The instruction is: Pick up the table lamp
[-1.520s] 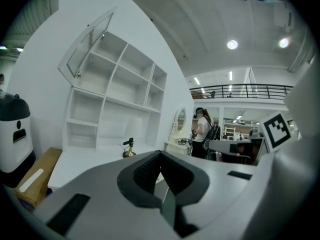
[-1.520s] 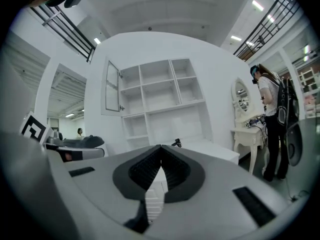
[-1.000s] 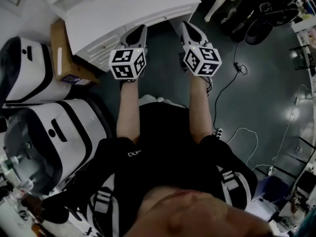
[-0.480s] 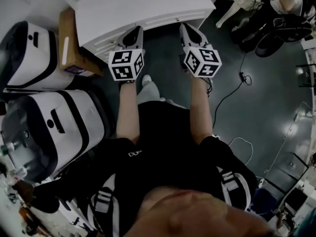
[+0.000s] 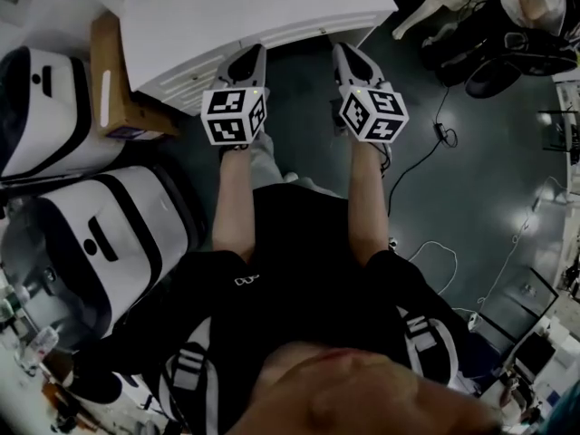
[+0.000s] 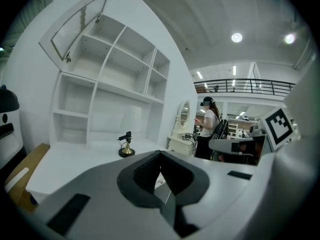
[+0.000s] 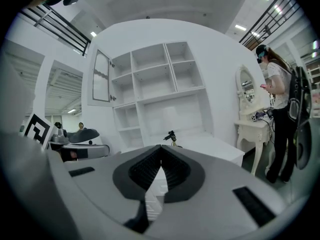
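At twelve o'clock on the white desk [image 5: 272,16], the table lamp [image 6: 126,145] stands well beyond both grippers, though the desk edge is nearer than a second ago. The left gripper [image 5: 256,53] and right gripper [image 5: 343,50] have jaws together, empty, so reaching remains.

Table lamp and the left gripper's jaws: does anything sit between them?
Nothing but bare white desktop. In the left gripper view the table lamp stands alone there, beyond the shut jaws of the left gripper.
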`<state>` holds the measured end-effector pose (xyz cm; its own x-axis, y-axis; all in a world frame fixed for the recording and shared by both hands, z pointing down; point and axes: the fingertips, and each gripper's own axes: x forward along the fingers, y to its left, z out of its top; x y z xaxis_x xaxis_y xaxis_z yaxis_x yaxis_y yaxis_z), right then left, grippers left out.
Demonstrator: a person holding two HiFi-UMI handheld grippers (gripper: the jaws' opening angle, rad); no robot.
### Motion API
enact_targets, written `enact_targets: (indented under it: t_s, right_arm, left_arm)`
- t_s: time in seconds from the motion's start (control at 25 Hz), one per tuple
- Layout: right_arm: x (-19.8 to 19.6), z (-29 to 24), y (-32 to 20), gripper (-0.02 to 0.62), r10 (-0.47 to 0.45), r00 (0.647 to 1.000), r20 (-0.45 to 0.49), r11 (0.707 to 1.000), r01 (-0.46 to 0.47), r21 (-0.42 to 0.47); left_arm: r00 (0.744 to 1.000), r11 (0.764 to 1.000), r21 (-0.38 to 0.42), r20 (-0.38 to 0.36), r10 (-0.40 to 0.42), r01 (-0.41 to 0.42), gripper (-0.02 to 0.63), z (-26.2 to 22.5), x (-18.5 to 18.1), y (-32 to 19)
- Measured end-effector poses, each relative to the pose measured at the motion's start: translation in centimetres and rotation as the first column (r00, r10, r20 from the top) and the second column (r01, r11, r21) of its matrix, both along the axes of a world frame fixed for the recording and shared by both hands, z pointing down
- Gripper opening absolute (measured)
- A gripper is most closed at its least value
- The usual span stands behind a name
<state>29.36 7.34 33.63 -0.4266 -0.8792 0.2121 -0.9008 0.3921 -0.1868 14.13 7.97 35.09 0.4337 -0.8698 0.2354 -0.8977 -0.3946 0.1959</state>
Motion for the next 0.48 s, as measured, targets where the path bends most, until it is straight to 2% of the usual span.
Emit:
enact_targets:
  t_s: [0.12, 0.24, 0.36, 0.48]
  right_arm:
    - [-0.1, 0.6, -3.9, 0.018, 0.02, 1.0, 0.018, 1.0, -0.02, -0.006]
    - [-1.3, 1.4, -9.2, 0.018, 0.033, 0.999, 0.033, 0.999, -0.033, 0.026]
    - [-3.3, 3.5, -15.3, 0.018, 0.023, 0.999, 0.038, 0.999, -0.025, 0.033]
    - [-4.6, 4.4, -18.3, 0.018, 0.001, 0.999, 0.034, 1.0, -0.002, 0.027]
  left_arm:
    - [1.0, 1.0, -0.02, 0.007, 0.003, -0.003, 0.009, 0.9, -0.6, -3.9]
    - [1.0, 1.0, -0.026, 0.018, -0.012, 0.012, 0.009, 2.0, -2.1, -9.3]
    - [0.999, 0.999, -0.04, 0.028, -0.024, 0.025, 0.009, 4.3, -3.8, -15.2]
    - [0.999, 0.998, -0.05, 0.024, -0.036, 0.037, 0.009, 5.2, -4.6, -18.0]
